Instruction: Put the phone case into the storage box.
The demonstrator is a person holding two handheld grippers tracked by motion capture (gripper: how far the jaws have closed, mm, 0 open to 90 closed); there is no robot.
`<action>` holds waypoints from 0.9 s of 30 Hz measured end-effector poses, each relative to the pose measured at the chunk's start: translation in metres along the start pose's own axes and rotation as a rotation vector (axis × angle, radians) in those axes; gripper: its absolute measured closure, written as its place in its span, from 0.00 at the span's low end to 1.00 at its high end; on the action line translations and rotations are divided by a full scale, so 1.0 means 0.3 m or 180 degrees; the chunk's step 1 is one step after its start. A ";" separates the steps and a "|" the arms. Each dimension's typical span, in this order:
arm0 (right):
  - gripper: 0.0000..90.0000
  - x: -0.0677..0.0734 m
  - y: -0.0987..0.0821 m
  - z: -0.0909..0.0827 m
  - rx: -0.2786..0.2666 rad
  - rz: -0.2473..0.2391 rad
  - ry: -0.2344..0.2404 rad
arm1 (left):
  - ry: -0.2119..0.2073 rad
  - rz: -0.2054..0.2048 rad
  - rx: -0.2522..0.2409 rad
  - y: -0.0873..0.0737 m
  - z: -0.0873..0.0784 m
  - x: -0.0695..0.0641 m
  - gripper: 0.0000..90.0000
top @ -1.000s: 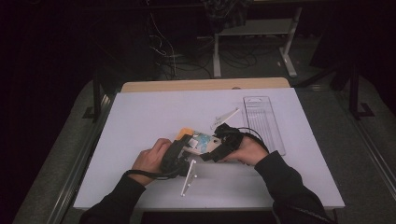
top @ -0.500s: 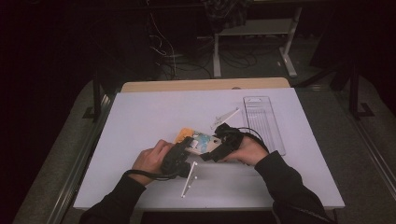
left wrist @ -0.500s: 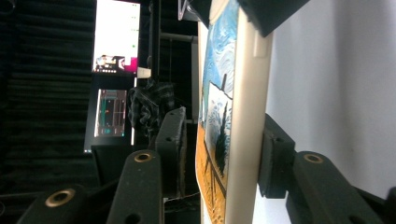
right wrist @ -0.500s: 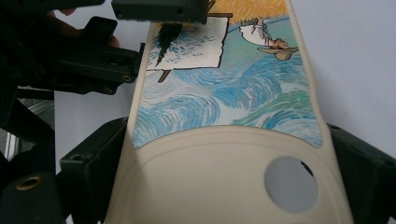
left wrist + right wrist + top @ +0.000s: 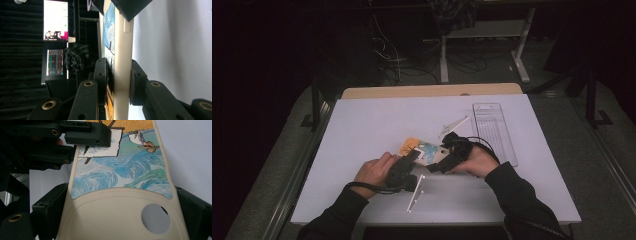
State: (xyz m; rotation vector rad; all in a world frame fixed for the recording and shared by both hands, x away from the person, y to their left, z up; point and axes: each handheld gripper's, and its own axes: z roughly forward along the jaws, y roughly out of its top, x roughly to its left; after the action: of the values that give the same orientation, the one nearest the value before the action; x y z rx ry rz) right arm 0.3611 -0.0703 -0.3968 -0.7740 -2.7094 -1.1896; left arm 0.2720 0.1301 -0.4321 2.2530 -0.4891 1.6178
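Dark lab: monitors (image 5: 55, 37), floor cables (image 5: 397, 60)

So the phone case (image 5: 426, 152) sits roughly mid-tabletop (image 5: 362, 125), a bit toward the near side, held between the two tools. The left hand-held gripper (image 5: 408, 161) is at its near-left end, with the jaws on either side of the case's thin edge. They've just been closing in on it. The right hand-held gripper (image 5: 443, 162) is at the case's right end, one jaw on each long side. Just near of the case, between the forearms, lies a thin stick (image 5: 415, 195). Far right of the case there's a small bracket piece (image 5: 453, 125), and right of that a long clear tray (image 5: 494, 131) running near to far along the tabletop's right side.
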 end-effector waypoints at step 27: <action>0.04 0.001 0.000 -0.002 -0.0059 -0.0085 0.0015 | 0.0048 0.0089 0.0091 0.013 -0.008 0.001 0.89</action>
State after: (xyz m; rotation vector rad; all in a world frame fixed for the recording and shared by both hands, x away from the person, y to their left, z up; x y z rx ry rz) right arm 0.3608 -0.0706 -0.3962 -0.7383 -2.7171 -1.2220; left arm 0.2684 0.1276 -0.4309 2.2625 -0.4989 1.6643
